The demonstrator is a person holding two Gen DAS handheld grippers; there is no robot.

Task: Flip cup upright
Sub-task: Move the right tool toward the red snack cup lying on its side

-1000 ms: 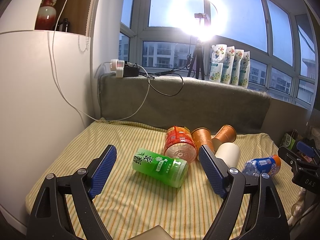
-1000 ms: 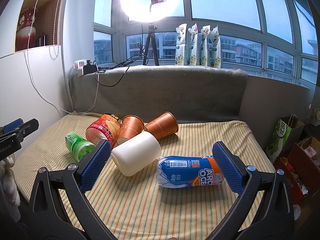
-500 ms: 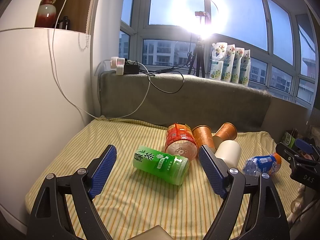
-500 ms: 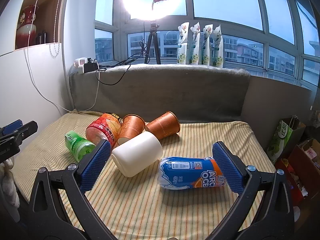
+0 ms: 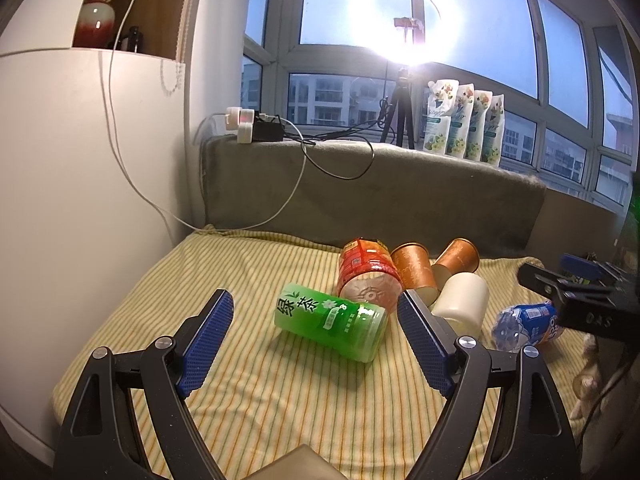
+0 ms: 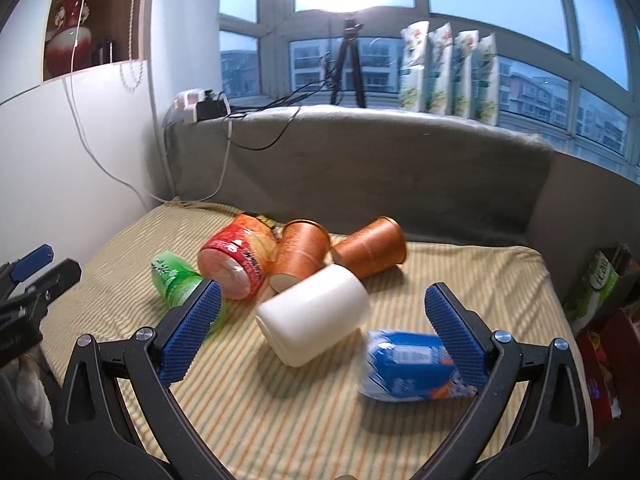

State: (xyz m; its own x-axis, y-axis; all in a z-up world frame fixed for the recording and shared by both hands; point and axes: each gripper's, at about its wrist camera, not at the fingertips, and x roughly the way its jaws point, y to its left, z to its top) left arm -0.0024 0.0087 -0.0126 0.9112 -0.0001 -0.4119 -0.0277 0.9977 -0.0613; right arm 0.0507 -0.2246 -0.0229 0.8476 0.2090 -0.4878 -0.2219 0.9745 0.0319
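Several cups lie on their sides on the striped cloth [image 5: 280, 392]. A green cup [image 5: 332, 322] lies ahead of my open, empty left gripper [image 5: 316, 336]. Behind it are a red cup [image 5: 368, 276], two copper cups [image 5: 414, 272] [image 5: 458, 258], a white cup [image 5: 462, 306] and a blue cup [image 5: 528, 326]. In the right wrist view my right gripper [image 6: 320, 332] is open and empty, with the white cup [image 6: 314, 316] between its fingers' line and the blue cup [image 6: 412, 366] by its right finger. The green cup [image 6: 174, 278], red cup [image 6: 238, 258] and copper cups [image 6: 302, 250] [image 6: 370, 246] lie beyond.
A grey padded backrest [image 5: 380, 196] bounds the far side, a white cabinet [image 5: 80, 200] the left. Cables and a power strip [image 5: 248, 128] sit on the ledge with a tripod [image 5: 402, 116] and pouches [image 5: 464, 124]. Bags and boxes [image 6: 600, 292] stand right of the bed.
My right gripper has moved forward and left, toward the white cup, so the cups look closer. My left gripper has shifted only slightly. No cup has moved.
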